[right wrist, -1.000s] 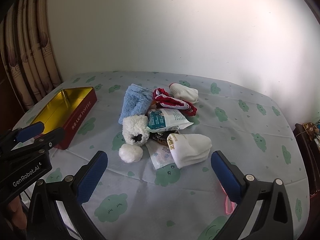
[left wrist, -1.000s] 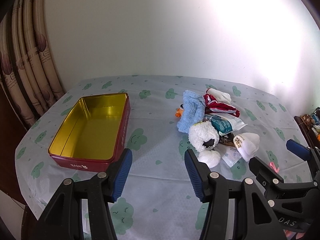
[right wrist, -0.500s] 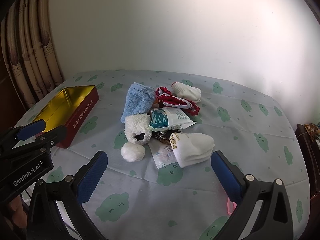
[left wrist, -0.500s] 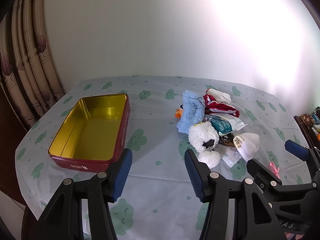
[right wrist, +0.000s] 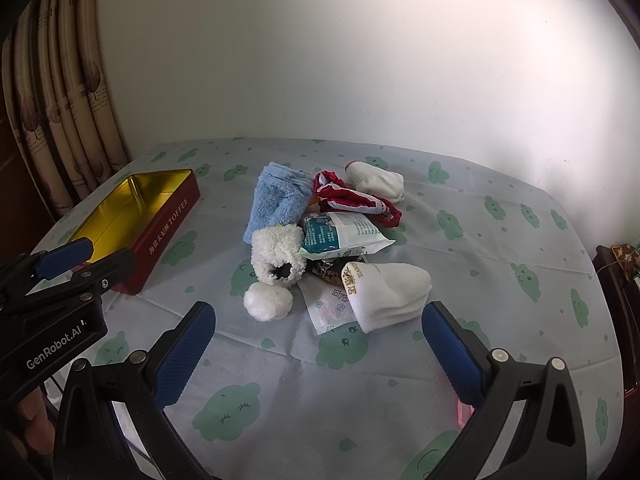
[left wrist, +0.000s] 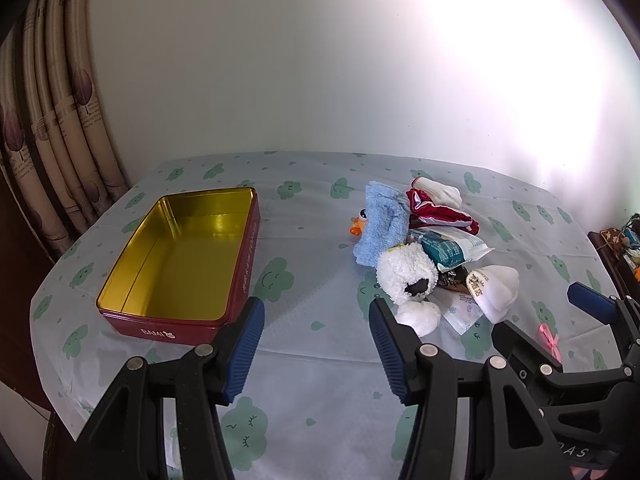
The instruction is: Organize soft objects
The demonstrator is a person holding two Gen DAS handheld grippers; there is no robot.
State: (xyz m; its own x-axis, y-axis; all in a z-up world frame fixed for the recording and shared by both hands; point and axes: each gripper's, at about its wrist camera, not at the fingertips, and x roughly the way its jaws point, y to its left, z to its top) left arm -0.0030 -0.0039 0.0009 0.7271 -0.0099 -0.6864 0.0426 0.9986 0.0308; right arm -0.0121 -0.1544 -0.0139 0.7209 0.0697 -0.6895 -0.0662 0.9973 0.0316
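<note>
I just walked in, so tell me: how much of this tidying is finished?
Nothing looks done: the tin holds nothing. Both hand-held grippers, left and right, are open with nothing in them. Left: the whole pile, blue towel, fluffy sock, white socks and the rest, lies on the table.

Left gripper (left wrist: 316, 330) hovers with jaws spread, empty; right gripper (right wrist: 320, 334) beside it, spread wider, empty too.
</note>
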